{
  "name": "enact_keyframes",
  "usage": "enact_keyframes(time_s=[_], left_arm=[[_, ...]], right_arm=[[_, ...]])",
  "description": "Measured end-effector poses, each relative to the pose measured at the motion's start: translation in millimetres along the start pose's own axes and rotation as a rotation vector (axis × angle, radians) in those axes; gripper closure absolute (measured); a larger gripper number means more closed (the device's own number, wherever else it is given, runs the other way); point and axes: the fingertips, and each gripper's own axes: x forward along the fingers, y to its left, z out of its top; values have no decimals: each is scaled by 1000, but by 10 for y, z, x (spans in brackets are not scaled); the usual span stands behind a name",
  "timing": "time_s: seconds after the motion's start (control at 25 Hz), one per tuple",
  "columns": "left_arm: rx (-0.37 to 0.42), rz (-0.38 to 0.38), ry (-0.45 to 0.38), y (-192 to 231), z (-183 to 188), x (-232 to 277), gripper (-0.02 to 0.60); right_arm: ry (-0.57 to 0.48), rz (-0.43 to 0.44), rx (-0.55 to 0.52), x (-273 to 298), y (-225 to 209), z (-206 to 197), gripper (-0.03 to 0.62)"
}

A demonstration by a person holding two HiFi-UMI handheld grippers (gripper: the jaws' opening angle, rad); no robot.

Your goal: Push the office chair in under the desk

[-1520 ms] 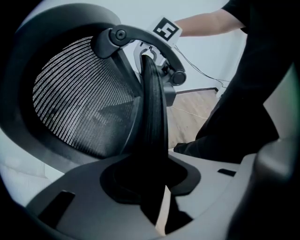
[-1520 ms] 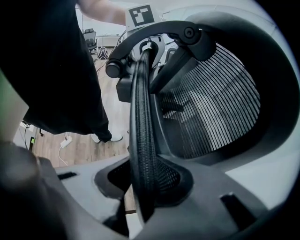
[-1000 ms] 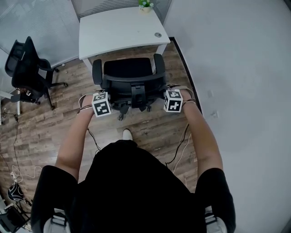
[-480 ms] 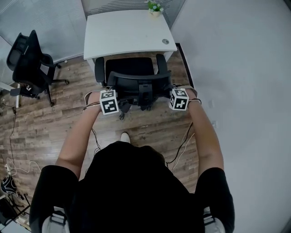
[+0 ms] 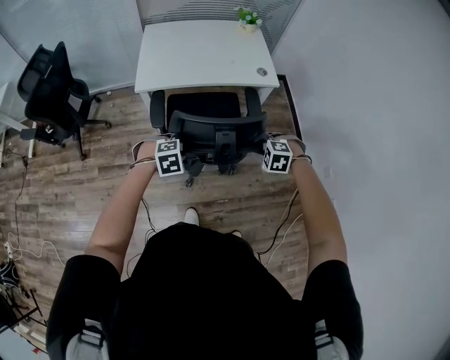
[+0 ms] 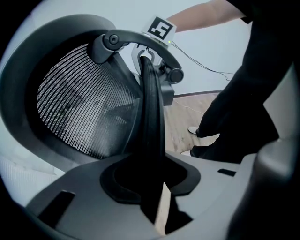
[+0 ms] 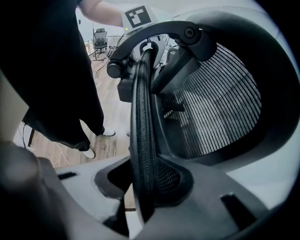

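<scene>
Before desk [image 5: 204,53], left tongs [image 6: 157,194], right tongs [image 7: 140,190] clamping chair back [image 5: 211,126] (grip hidden overhead)

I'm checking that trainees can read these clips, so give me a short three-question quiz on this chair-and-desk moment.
1. True or false: the left tongs and the right tongs each grip an edge of the chair at its backrest.
2. What stands at the far edge of the desk? A) potted plant B) laptop C) mug
3. How many office chairs show in the head view?
Key: 1 true; 2 A; 3 two, with the second chair standing apart at the left.
</scene>
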Motion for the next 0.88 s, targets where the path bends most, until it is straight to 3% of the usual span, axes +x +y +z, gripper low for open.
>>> enact_keyframes(time_s=[0.28,0.4,0.64,0.76,0.88], left_arm=[[10,13,47,-14,34,24,477],[14,31,47,-35,20,53,471],[-16,35,42,-104,38,-12,374],[-49,78,12,-15,57,-123,326],[-90,152,-37,69,107,-294,321]], right_arm=[[1,-1,-22,17,-22,-54,487],[-1,36,-17,33,23,-47,483],[21,63,-4,-151,4,-88,430],[-6,48,-2,-312,-13,-75,428],[-73,-23,25,-491,-48,-41,428]])
